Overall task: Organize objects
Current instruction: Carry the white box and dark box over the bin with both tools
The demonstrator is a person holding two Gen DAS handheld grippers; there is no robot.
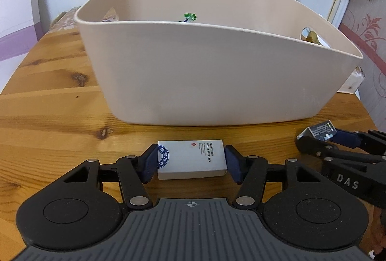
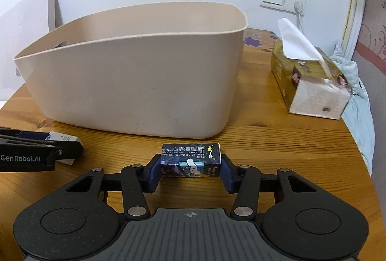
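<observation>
Left wrist view: left gripper (image 1: pixel 191 161) clamped on a flat white cardboard box (image 1: pixel 192 159) w/ blue round stamp, low over the knotty wooden table (image 1: pixel 48 97), just in front of the big beige plastic tub (image 1: pixel 205 73).

Right wrist view: right gripper (image 2: pixel 190 168) clamped on a small dark-blue printed box (image 2: pixel 191 160), near tub front. Gold tissue pack (image 2: pixel 306 82) to the right.

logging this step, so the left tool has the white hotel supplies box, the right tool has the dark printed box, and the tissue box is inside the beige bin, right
Not quite. The tissue box is not inside the beige bin; it stands on the wooden table beside it, as the right wrist view shows. The rest holds: the left tool grips the white hotel supplies box, and the right tool grips the dark printed box.
</observation>
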